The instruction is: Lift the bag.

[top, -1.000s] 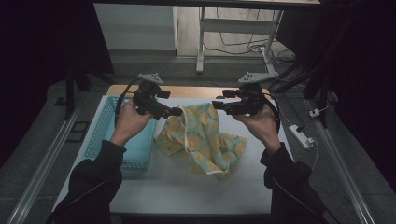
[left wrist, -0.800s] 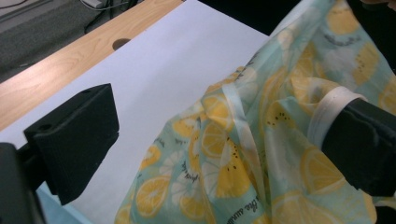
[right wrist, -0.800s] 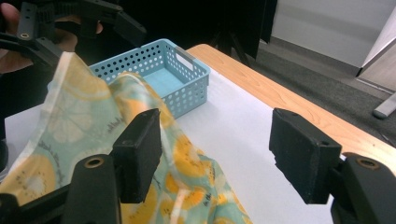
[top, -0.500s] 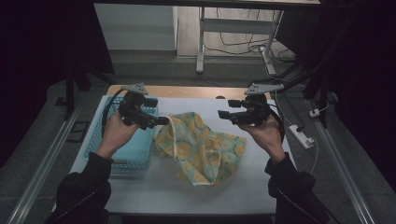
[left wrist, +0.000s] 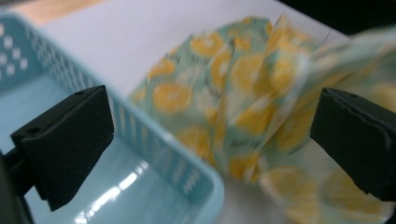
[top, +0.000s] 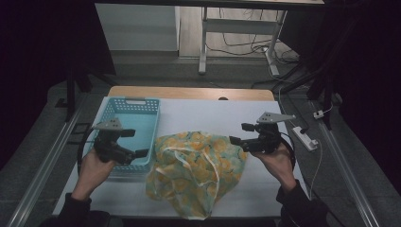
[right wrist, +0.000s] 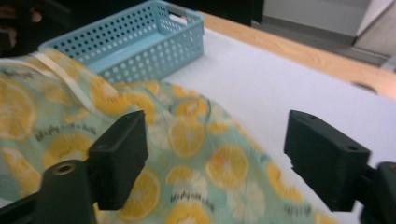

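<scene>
A pale green cloth printed with orange slices (top: 198,170) lies crumpled on the middle of the white table (top: 208,116), its lower end hanging over the front edge. My left gripper (top: 136,143) hovers over the blue basket's (top: 127,101) near right corner, jaws wide open and empty; its own view shows the basket rim (left wrist: 177,163) below and the cloth (left wrist: 243,93) beyond. My right gripper (top: 239,134) sits at the cloth's right edge. Its jaws have just been opening and stand open (right wrist: 215,140) over the cloth (right wrist: 187,140), not pressing it.
The basket (right wrist: 140,51) is empty and stands at the table's left. A white power strip (top: 305,137) with its cable lies off the table's right side. A wooden strip (top: 189,92) borders the back, with metal table legs (top: 203,42) beyond.
Both hands have come down and toward the person, and moved apart. The cloth, bunched between the grippers before, now lies spread lower on the table and over its front edge.
</scene>
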